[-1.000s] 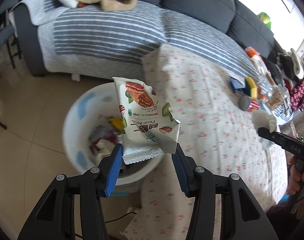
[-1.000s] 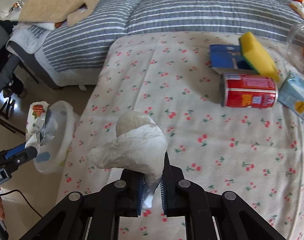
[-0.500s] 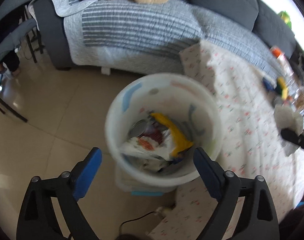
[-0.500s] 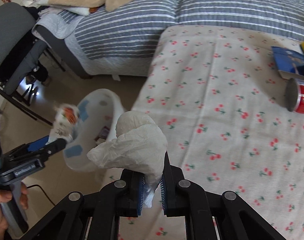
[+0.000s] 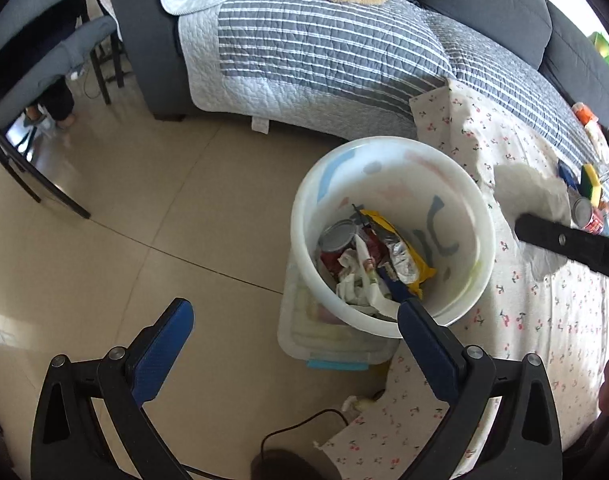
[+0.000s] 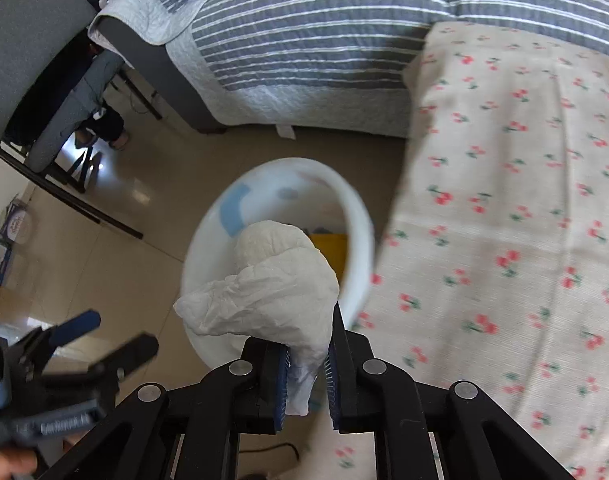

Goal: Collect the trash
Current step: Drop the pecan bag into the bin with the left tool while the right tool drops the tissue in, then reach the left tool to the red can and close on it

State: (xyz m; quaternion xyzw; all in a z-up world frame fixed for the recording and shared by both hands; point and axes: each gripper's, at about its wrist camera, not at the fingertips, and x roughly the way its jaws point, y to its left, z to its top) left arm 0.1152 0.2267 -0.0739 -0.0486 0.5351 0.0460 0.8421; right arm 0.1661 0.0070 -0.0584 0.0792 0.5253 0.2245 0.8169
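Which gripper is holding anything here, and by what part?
The right gripper pinches the crumpled white tissue by its lower tail, with the bulk bunched above the fingers. The left gripper is open and holds nothing.

Beige tile floor (image 5: 104,240), grey sofa (image 5: 484,4)

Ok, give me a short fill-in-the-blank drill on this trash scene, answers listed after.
1. The right gripper is shut on a crumpled white ____.
2. The left gripper has its jaws ____ and holds nothing.
3. The yellow wrapper lies inside the white ____.
4. The bin stands on the floor beside the cherry-print ____.

Answers: tissue; open; bin; cloth
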